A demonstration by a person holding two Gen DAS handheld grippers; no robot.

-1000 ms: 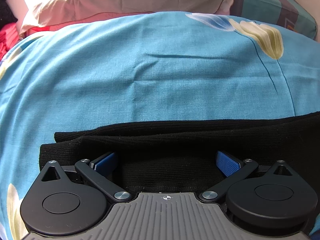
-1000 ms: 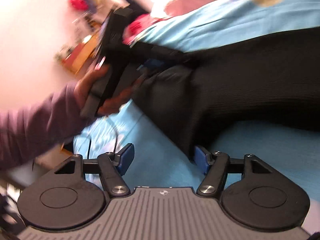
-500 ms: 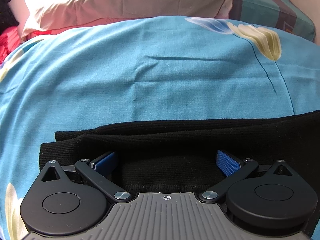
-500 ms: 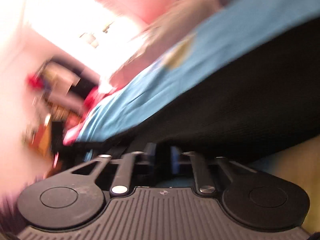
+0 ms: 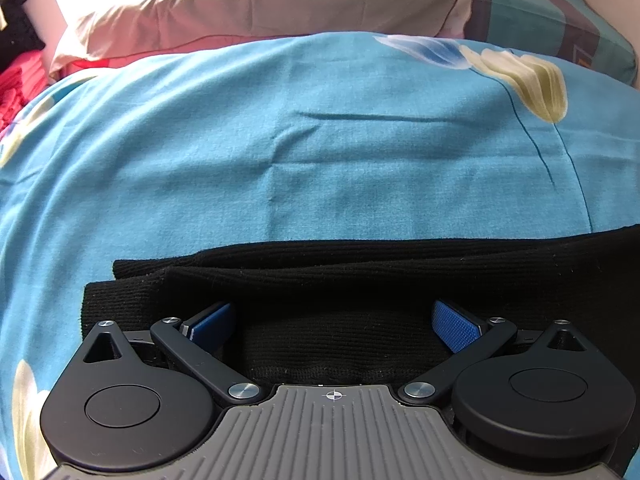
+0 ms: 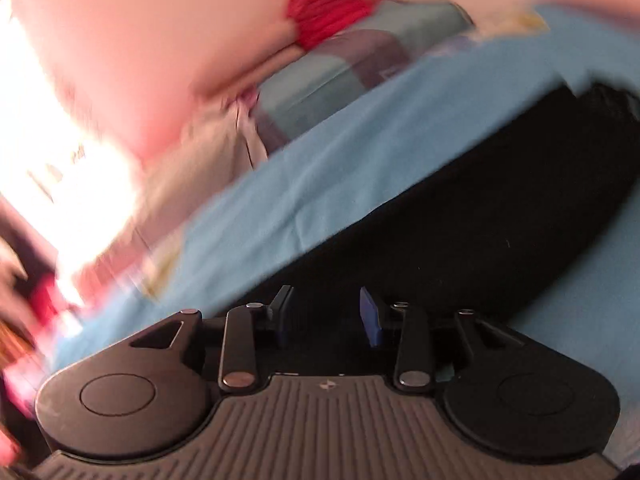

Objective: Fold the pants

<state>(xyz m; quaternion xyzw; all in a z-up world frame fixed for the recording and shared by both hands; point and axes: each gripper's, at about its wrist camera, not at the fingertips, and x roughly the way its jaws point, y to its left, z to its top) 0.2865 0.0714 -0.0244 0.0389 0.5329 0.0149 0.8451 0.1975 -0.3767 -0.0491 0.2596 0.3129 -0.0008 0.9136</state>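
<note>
Black ribbed pants (image 5: 360, 276) lie folded lengthwise on a blue flowered bedsheet (image 5: 280, 152). My left gripper (image 5: 332, 320) is open, its blue pads wide apart, with the pants' near edge lying between them. In the blurred right wrist view the pants (image 6: 480, 208) run up to the right across the sheet. My right gripper (image 6: 326, 316) sits at their near edge with its blue pads partly closed and dark cloth in the gap; I cannot tell whether it grips.
A beige-pink pillow (image 5: 260, 4) and a teal striped pillow (image 5: 560, 20) lie at the bed's far side. Red cloth (image 5: 16, 80) lies at far left. In the right wrist view a red bundle (image 6: 328, 12) sits by the pink wall.
The left gripper has stayed open at the pants' edge. The right gripper swung fast across the bed and narrowed from wide open to partly closed at the pants.
</note>
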